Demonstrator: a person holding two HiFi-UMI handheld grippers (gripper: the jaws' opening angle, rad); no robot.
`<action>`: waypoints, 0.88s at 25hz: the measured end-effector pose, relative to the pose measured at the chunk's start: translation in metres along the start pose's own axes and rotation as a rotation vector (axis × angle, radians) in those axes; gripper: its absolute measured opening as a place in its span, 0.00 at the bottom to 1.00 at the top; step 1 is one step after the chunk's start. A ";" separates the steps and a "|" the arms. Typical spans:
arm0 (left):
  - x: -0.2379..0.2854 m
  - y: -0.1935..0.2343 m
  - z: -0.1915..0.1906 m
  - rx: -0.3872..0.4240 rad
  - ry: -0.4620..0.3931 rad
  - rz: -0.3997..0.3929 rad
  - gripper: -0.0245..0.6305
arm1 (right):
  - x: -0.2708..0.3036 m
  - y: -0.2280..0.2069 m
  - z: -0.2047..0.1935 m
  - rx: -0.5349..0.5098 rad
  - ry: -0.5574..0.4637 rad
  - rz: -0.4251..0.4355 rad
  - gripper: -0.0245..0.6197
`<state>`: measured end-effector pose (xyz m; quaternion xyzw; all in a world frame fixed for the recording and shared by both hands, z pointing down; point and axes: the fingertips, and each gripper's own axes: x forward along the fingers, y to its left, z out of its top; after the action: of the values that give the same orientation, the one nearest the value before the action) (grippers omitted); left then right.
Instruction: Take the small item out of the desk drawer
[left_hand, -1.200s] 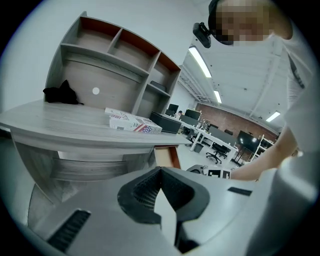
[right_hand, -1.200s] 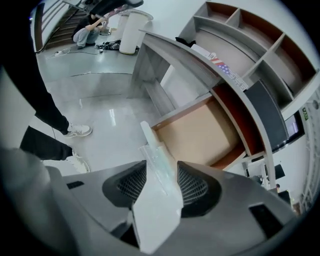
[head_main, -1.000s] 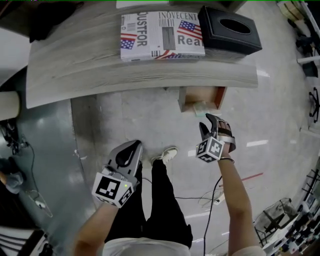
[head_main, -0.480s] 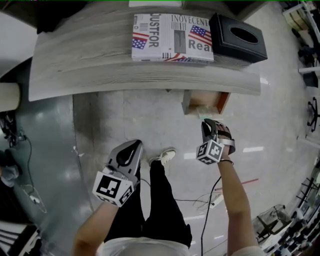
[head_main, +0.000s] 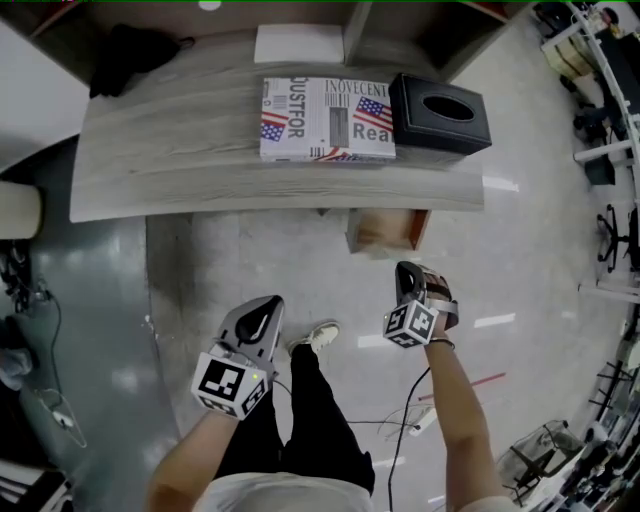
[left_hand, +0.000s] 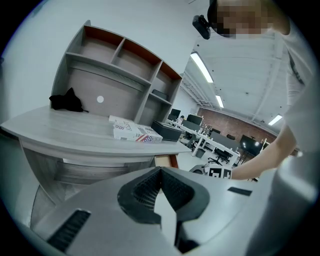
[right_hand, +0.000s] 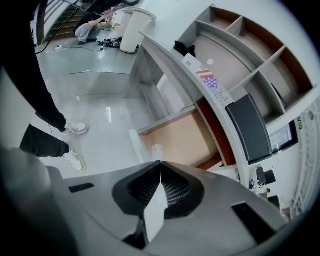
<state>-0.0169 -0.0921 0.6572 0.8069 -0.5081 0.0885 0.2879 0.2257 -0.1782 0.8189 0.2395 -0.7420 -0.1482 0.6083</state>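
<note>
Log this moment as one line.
drawer open | right gripper shut on thin white item, in front of drawer | left gripper shut, empty

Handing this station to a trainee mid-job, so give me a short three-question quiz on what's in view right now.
1. True or false: the drawer under the desk is closed.
2. Which gripper grips the thin white item? A) left B) right
3. Fill in: the black tissue box sits on the desk beside the printed ___.

Key:
1. False: the drawer stands open.
2. B: the right gripper is shut on it, and the left gripper is shut on nothing.
3. Box: the printed box.
</note>
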 end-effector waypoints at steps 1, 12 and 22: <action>-0.002 -0.002 0.006 0.006 -0.007 -0.004 0.07 | -0.006 -0.005 0.001 0.005 -0.002 -0.006 0.08; -0.037 -0.032 0.056 0.058 -0.043 -0.052 0.07 | -0.093 -0.033 0.030 0.114 -0.065 -0.056 0.07; -0.072 -0.041 0.086 0.077 -0.079 -0.086 0.07 | -0.175 -0.061 0.060 0.191 -0.130 -0.163 0.07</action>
<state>-0.0277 -0.0714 0.5403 0.8414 -0.4801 0.0638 0.2399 0.2034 -0.1397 0.6290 0.3457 -0.7688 -0.1409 0.5193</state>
